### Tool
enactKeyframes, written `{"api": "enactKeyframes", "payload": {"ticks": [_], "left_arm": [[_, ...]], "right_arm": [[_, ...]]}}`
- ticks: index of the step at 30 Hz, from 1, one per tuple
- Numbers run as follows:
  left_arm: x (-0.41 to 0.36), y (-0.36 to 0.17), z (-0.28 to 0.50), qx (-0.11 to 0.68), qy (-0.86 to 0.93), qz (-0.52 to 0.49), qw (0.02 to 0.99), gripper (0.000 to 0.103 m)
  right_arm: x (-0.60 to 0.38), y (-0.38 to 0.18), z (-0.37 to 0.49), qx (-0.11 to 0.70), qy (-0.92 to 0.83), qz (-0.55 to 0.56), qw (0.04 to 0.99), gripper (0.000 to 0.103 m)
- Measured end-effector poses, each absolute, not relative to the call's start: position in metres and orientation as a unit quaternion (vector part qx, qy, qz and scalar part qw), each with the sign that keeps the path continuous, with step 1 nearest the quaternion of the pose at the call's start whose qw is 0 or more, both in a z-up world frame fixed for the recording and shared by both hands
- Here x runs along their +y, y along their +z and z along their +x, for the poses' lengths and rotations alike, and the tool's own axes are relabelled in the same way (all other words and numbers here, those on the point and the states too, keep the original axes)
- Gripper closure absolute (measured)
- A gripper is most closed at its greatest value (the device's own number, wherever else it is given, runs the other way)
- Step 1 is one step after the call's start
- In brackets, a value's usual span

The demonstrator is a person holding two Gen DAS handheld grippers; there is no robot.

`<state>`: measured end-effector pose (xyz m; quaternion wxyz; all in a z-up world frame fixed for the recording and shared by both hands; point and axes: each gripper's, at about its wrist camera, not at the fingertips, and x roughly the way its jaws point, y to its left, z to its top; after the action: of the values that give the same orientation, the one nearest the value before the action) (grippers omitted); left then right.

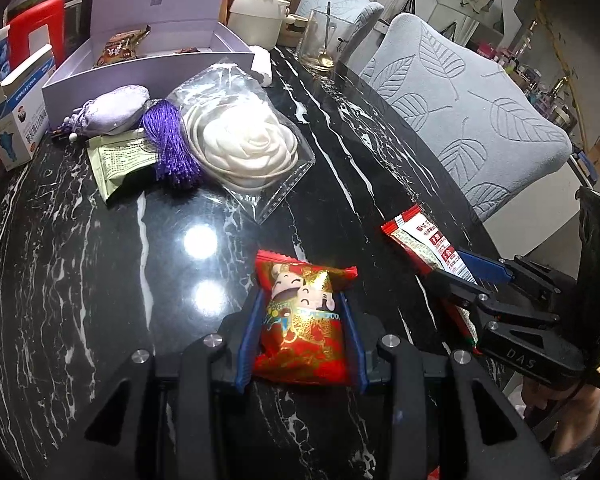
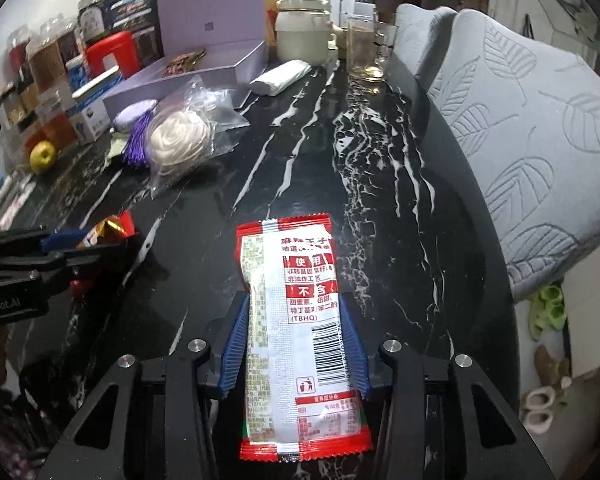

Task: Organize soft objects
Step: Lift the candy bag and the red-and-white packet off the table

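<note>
Black marble table [image 1: 100, 280]: being used as the carrying surface for all items, glossy and reflective. Lavender gift box [image 1: 148, 68]: being kept open at the far left of the table, with at least one dark snack pack inside; judged the likely destination. Bagged white fabric flower [image 1: 244, 140], purple tassel [image 1: 168, 140] and lilac sachet [image 1: 116, 108]: being left just in front of the box, touching one another. Long red-and-white snack sachet [image 2: 296, 320]: being clamped across its middle by the right claw [image 2: 296, 312], its ends unsupported. Red cartoon snack packet [image 1: 304, 320]: being clamped by the left claw [image 1: 302, 308] near the table's front edge. Risks, judged: the air-filled packet may be burst or squeezed out if the pads are pressed harder; the limp sachet may be sagging and catching the box wall on insertion; the two claws, being held near each other, may be knocked together. View differences: the green apple [image 2: 43, 156] and jars [image 2: 40, 64] are being shown only by the right wrist view; the green paper sachet [image 1: 120, 164] is being seen clearly only from the left.
</note>
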<state>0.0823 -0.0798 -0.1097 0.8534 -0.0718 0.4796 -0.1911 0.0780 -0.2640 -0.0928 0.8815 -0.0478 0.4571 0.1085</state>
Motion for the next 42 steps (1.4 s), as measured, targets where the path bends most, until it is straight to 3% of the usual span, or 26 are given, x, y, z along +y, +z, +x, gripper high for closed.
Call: {"api": "enactKeyframes", "payload": {"ticks": [21,33,42], "left_arm": [[-0.072,-0.111,0.068,0.481,-0.211,-0.074,0.848,0.065],[-0.097,-0.110,0.071,0.480,-0.186,0.016,0.857,0.064],[-0.102,-0.111,0.075,0.486,-0.159,0.025,0.859,0.063]], "right_arm": [[-0.250,-0.083,0.060,0.442,0.116,-0.005,0.889,0.060],[-0.254,-0.092,0.065,0.459,0.113,0.012,0.881,0.060],[-0.257,-0.095,0.067,0.458,0.123,0.017,0.880,0.059]]}}
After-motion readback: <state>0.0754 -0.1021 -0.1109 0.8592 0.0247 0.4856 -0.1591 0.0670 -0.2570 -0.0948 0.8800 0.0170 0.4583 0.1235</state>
